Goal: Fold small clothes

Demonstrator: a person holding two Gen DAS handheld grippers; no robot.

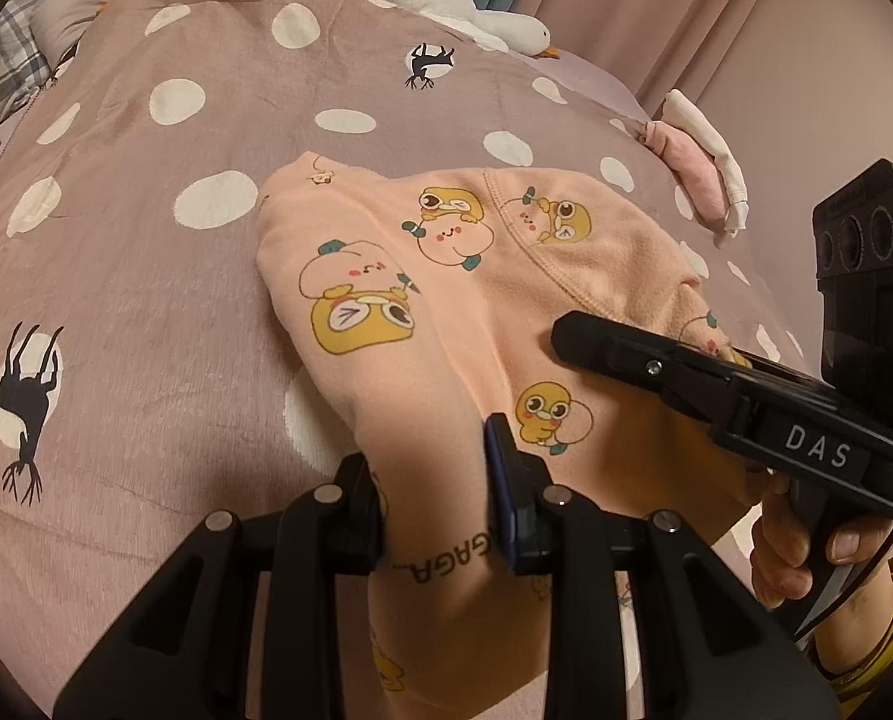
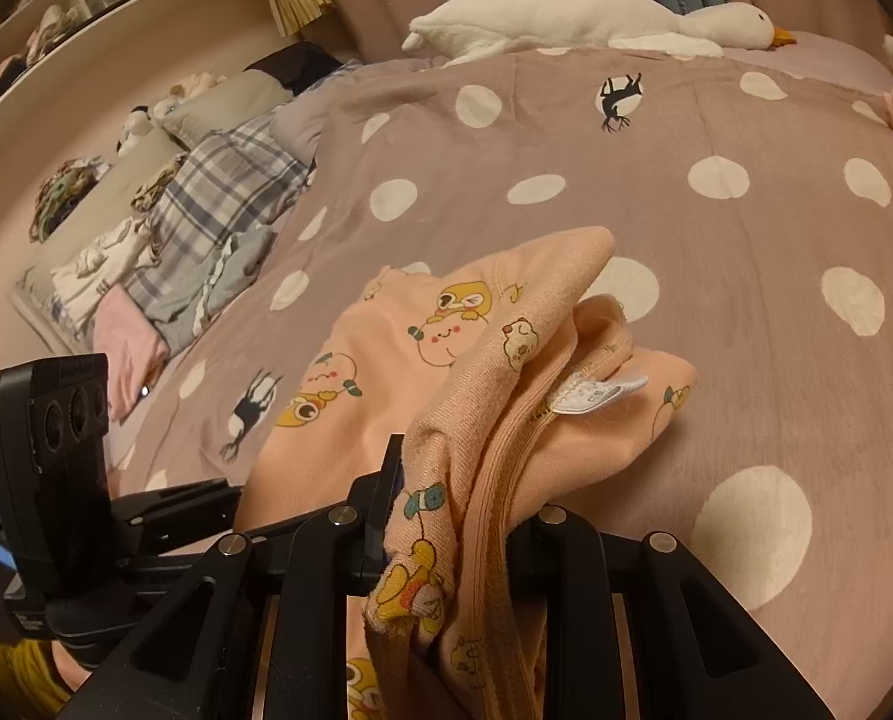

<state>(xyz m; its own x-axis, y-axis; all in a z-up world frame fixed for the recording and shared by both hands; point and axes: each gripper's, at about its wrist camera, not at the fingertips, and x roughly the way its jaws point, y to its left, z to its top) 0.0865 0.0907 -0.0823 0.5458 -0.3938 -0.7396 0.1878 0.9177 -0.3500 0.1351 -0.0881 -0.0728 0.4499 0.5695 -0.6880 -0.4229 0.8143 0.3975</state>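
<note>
Your left gripper (image 1: 440, 480): jaws narrowed, pinching fold of peach cartoon-print garment (image 1: 464, 276). Your right gripper (image 2: 452, 516): jaws likewise closed on bunched ribbed edge of same garment, white label (image 2: 596, 391) dangling just beyond. Garment's near end lifted between both grippers, far end lying on mauve polka-dot duvet (image 1: 146, 252). Your right hand (image 1: 806, 546) grips handle at right edge of left view. White plush goose (image 2: 578, 21) lying along far edge of bed. Plaid cloth (image 2: 224, 204) piled at left. Folded pink-white item (image 1: 701, 156) near right bed edge.
</note>
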